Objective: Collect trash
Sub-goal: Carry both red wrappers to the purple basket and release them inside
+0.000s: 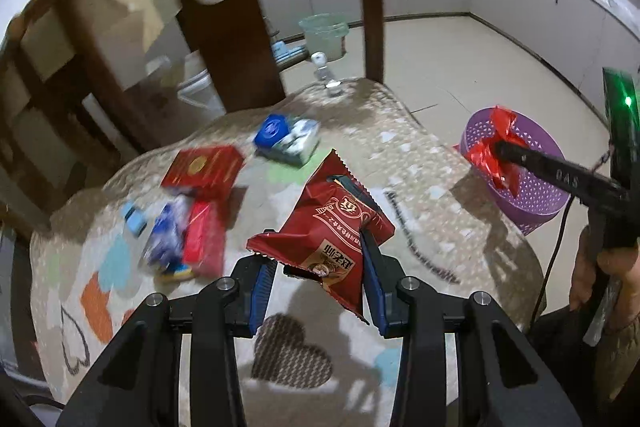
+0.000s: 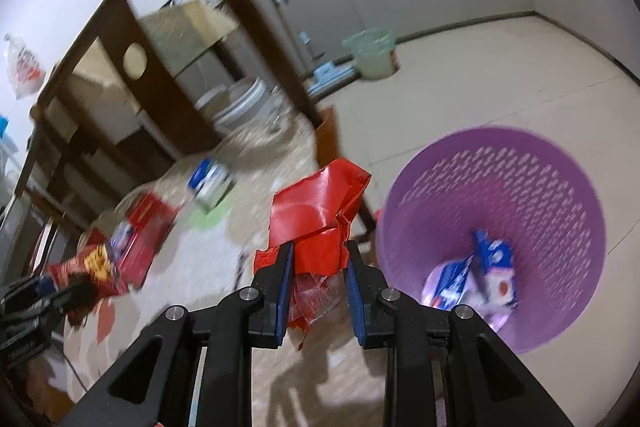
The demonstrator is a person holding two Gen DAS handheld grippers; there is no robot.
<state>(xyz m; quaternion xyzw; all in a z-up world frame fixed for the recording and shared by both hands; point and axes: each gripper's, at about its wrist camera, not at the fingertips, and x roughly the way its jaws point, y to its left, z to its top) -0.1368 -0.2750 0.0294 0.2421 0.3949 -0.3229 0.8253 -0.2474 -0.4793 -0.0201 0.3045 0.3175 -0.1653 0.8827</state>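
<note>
Wrappers (image 1: pixel 328 227) in both hand-held grippers (image 1: pixel 320 263)

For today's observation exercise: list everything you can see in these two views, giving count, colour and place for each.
snack packet: 1, dark red, held in left gripper
wrapper: 1, bright red, held in right gripper
basket: 1, purple, on floor beside table, blue-white packets inside
box: 1, red, on table
bin: 1, pale green, far floor
tablecloth: 1, beige patterned, on table
left gripper: 1, black, blue pads
right gripper: 1, black, blue pads
</note>
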